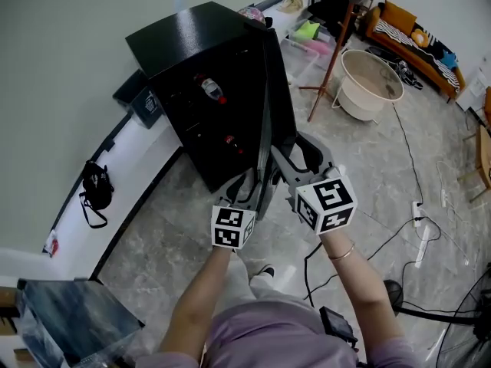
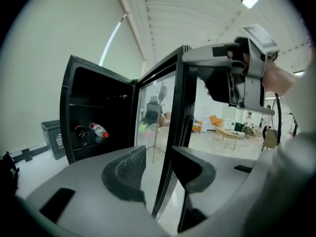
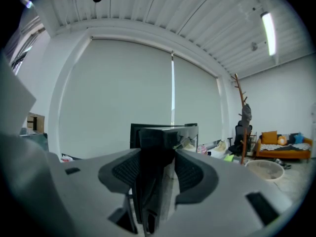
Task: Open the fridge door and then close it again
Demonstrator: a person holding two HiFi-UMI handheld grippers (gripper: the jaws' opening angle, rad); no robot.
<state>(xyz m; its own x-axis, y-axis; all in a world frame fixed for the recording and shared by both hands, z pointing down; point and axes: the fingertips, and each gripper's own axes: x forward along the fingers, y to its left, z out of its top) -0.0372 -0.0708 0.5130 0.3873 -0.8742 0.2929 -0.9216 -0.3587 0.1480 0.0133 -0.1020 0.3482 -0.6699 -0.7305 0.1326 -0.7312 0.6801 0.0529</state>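
Fridge door [image 1: 278, 106], black-framed and glass-paned, wide open

Left gripper [image 1: 247, 192]: you held its jaws apart, astride the door [image 1: 278, 106] edge, with a gap at one pad.
Right gripper [image 1: 280, 161]: you had it clamped on that edge, just beside the left.
Arms: your forearms pointed forward, side by side, wrists close.

A black fridge [image 1: 192, 41] and a beige tub [image 1: 370, 83] stand on the grey marbled floor [image 1: 368, 175]. A white power strip [image 1: 422, 240] lies there too
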